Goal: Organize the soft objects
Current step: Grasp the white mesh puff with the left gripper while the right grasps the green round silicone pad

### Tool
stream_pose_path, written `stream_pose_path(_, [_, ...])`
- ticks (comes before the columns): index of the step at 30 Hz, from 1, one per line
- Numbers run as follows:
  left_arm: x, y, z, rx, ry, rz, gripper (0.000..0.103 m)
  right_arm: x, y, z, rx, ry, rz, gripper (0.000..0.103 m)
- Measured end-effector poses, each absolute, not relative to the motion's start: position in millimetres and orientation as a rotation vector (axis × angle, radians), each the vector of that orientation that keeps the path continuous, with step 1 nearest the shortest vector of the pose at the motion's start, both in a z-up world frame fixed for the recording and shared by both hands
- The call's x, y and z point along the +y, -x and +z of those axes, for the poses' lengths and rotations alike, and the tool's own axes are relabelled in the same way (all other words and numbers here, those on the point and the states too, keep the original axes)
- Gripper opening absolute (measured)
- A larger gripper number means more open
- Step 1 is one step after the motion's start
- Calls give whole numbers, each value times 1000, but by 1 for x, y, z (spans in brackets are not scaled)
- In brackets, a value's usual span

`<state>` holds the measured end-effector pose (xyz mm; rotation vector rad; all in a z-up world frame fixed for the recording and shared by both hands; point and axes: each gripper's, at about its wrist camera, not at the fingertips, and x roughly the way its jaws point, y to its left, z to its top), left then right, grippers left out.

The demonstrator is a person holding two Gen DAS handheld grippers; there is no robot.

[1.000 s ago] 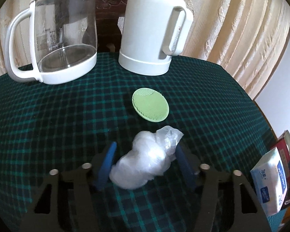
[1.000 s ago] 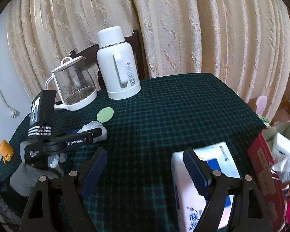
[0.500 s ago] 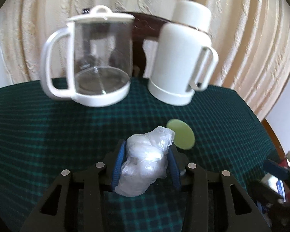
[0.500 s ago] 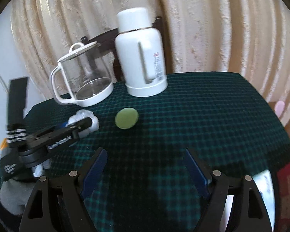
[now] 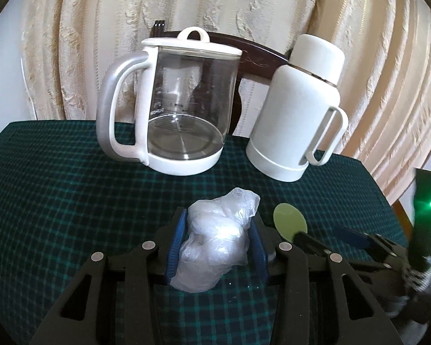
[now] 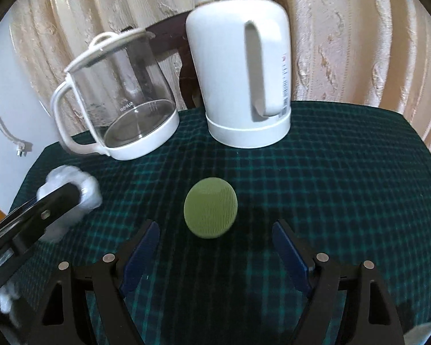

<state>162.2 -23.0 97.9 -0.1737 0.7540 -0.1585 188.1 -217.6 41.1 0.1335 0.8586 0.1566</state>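
Note:
My left gripper (image 5: 217,231) is shut on a crumpled clear plastic bag (image 5: 215,238), held just above the green checked tablecloth (image 5: 57,187). The bag also shows at the left of the right wrist view (image 6: 86,189), in the left gripper's jaws. A round green silicone pad (image 6: 211,211) lies flat on the cloth; in the left wrist view it lies (image 5: 289,220) just right of the bag. My right gripper (image 6: 215,240) is open and empty, its blue pads (image 6: 287,256) wide apart just in front of the green pad.
A glass kettle with white handle (image 5: 169,109) and a white thermos jug (image 5: 298,106) stand at the back of the table, before a dark chair back (image 5: 258,54) and beige curtains (image 6: 359,28). The table edge falls off at right (image 6: 422,143).
My left gripper closed on the plastic bag, lifted it and pulled it back to the left. My right gripper swung away from the tissue pack and came up close to the green pad.

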Motion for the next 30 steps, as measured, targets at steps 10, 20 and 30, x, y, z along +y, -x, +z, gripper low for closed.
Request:
stream_pose_path(10, [-18,-165,97,757,195,-148,43,-202,-219,23,895,-70,153,84])
stream_pose_path(20, [-15,-166,97,758,208,-145,43,-199,-230,17,926,-44,144,53])
stream_pose_path(30, [-15,-164,99,753,209,-152,43,-207,-217,34,896,-90,157,50])
